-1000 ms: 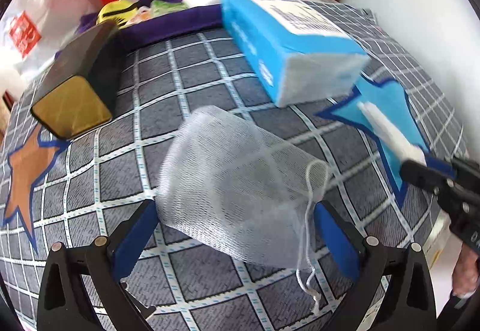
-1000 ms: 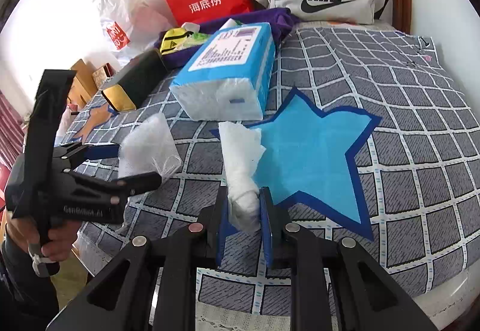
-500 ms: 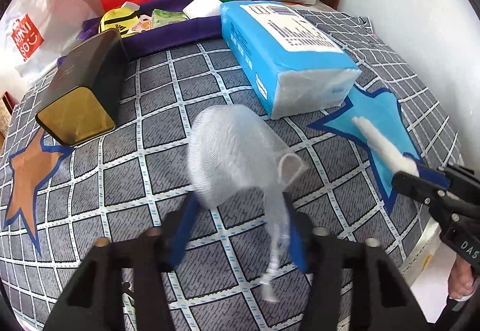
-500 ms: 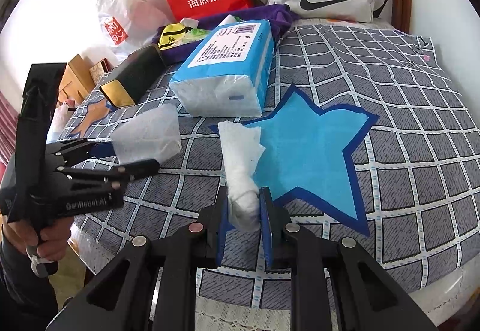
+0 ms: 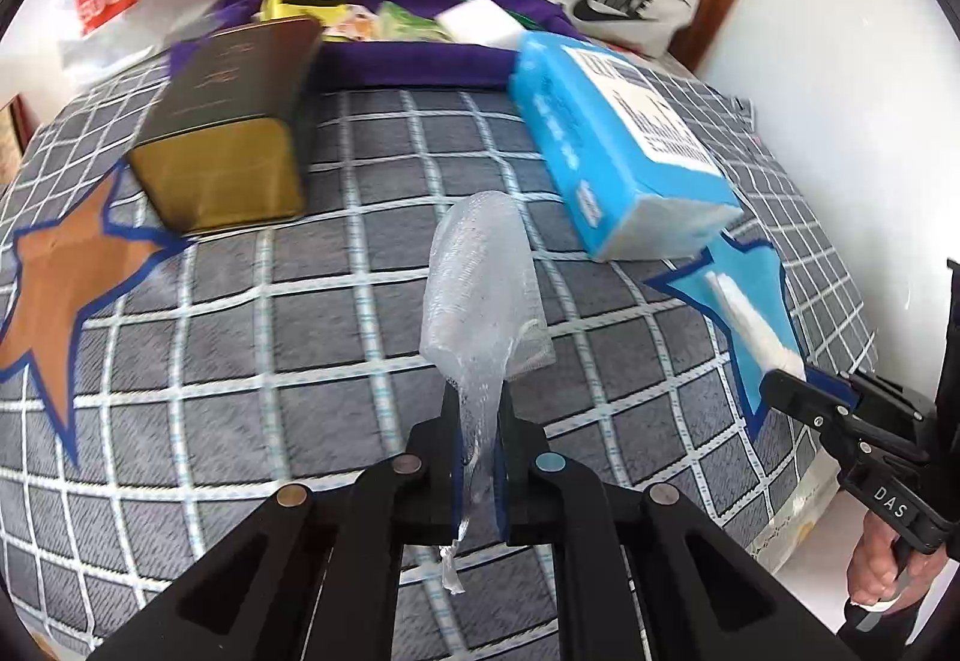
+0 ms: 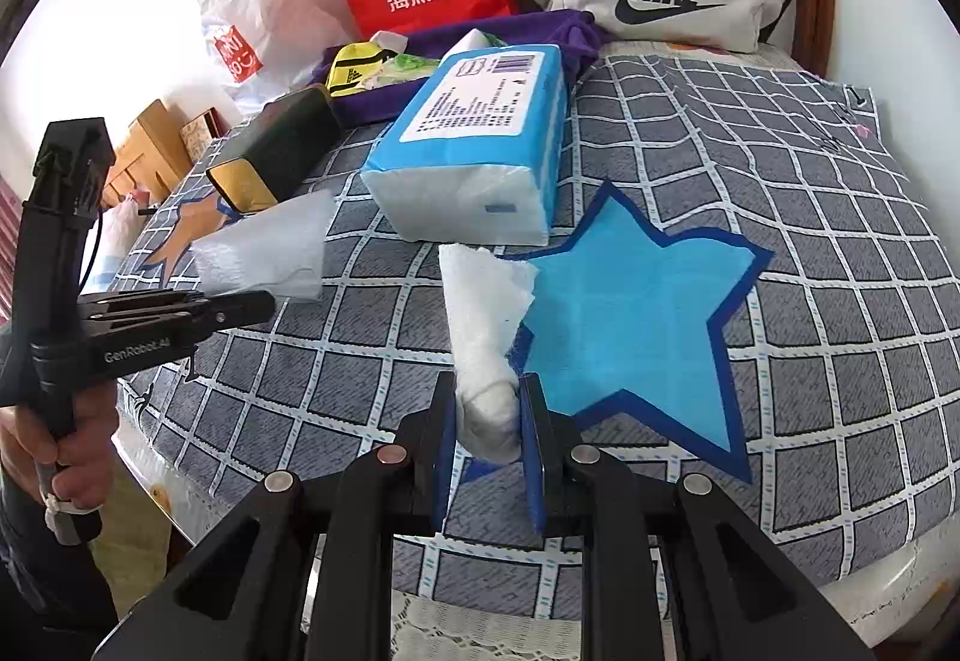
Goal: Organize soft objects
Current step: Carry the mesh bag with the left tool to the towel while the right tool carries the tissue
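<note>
On the checked bedspread (image 6: 780, 133), far side, sits the blue tissue pack (image 6: 474, 145). My left gripper (image 5: 480, 433) has just clamped shut on the mesh bag (image 5: 480, 289), lifted at centre; right gripper (image 6: 487, 421) pinches a rolled tissue (image 6: 480, 325). Thin mesh may slip out if I swing fast.

Left gripper (image 5: 480, 421): jaws closed from wide open onto white mesh pouch (image 5: 480, 289). Pouch: was spread flat on checked bedspread (image 5: 360, 313), got bunched, narrowed, raised off cover. Drawstring (image 5: 450, 559): dangled below pads. Left view shifted toward gold-ended box (image 5: 222, 145).
</note>
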Available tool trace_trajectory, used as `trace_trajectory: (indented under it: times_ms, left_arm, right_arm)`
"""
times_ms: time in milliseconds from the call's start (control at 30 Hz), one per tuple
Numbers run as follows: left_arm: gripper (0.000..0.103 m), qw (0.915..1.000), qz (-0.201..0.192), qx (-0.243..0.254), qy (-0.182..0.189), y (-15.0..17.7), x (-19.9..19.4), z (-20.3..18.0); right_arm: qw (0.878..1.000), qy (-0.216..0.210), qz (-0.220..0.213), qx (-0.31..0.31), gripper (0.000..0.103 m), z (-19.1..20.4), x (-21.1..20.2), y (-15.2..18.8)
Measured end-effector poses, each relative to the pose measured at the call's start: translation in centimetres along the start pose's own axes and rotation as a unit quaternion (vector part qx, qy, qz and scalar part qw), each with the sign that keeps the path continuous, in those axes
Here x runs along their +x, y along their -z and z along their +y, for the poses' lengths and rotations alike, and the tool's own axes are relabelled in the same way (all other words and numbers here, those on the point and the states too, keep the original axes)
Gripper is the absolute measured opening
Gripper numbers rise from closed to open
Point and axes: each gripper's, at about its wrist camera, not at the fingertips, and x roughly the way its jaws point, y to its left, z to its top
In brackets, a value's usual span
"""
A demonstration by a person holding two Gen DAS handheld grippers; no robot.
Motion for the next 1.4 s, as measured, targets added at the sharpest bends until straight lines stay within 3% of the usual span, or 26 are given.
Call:
trace_trajectory:
  times_ms: [600,1033,1400]
  left_arm:
    - [0.008,0.9964,-0.036,-0.077,0.000,0.4,-3.9,5.4]
    - [0.008,0.9943,-0.059,-0.088,0.011,-0.9,-6.1,6.5]
    - [0.008,0.9936,-0.079,-0.079,0.015,-4.1,-7.7,6.1]
  right_arm:
    - [1.000,0.001,-0.007,-0.028,0.019,3.2,-0.7,-2.2]
    - [0.998,-0.011,-0.034,-0.043,0.019,5.0,-2.7,-4.6]
    - [0.997,-0.014,-0.057,-0.043,0.019,5.0,-3.7,-7.6]
